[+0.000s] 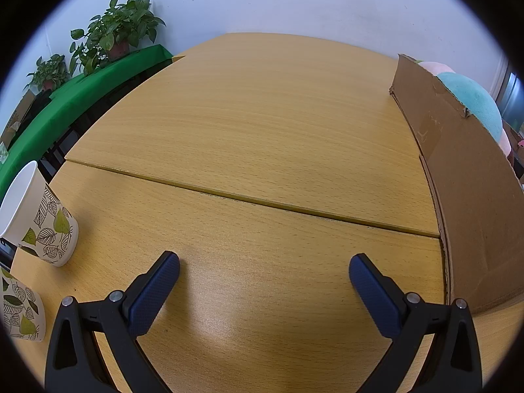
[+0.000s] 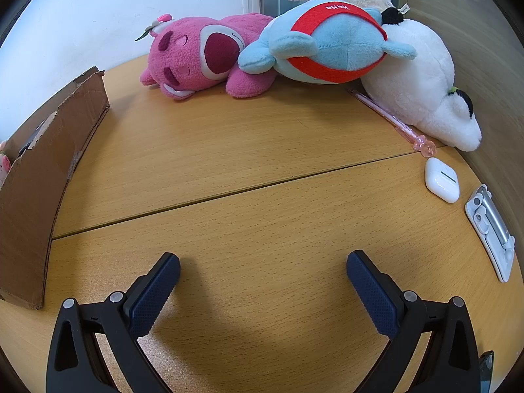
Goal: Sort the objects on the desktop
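Well ahead of both spread, empty fingers point(image 2: 370, 291) lies the pink plush point(image 2: 199, 59), perhaps a bear.

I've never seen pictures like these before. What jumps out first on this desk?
The heap of soft toys at the far side of the wooden desk: a pink plush bear lying beside a blue plush with a red band, and a white plush on the right. Next, the tall cardboard box on the desk, with two leaf-patterned paper cups at the left edge. In front, each view shows a pair of wide-open blue-padded gripper fingers.
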`<state>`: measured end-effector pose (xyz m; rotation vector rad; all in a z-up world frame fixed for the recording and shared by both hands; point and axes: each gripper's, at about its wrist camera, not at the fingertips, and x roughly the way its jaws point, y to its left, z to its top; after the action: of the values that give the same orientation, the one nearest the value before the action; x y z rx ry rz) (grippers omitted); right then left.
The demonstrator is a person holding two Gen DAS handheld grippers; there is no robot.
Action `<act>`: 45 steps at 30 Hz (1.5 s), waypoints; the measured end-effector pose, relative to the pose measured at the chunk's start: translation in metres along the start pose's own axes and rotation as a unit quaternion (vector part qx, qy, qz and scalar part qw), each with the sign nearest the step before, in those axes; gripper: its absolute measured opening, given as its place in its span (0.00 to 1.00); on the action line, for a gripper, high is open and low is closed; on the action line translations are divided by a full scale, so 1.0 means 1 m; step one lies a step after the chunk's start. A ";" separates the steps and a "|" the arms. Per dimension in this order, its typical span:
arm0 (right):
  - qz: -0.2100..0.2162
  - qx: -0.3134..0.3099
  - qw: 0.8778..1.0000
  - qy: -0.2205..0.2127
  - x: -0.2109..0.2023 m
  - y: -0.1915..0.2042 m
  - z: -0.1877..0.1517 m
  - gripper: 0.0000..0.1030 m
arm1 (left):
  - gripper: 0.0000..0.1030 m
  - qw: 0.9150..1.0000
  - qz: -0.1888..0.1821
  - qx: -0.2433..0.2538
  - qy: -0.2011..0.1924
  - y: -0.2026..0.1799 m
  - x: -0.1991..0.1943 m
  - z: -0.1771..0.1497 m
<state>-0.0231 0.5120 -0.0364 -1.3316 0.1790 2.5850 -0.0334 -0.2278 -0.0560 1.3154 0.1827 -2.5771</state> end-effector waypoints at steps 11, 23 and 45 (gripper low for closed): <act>0.004 -0.002 1.000 -0.001 0.004 -0.003 0.000 1.00 | 1.00 1.000 0.000 0.000 0.000 0.000 0.000 -0.001; 0.005 -0.002 1.000 -0.001 0.005 -0.003 0.000 1.00 | 1.00 1.000 -0.001 -0.001 -0.001 0.000 0.001 -0.001; 0.006 -0.003 1.000 -0.001 0.009 0.000 0.001 1.00 | 1.00 1.000 -0.001 -0.001 -0.001 -0.001 0.001 -0.001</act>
<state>-0.0287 0.5138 -0.0427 -1.3339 0.1794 2.5999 -0.0335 -0.2272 -0.0576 1.3121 0.1870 -2.5784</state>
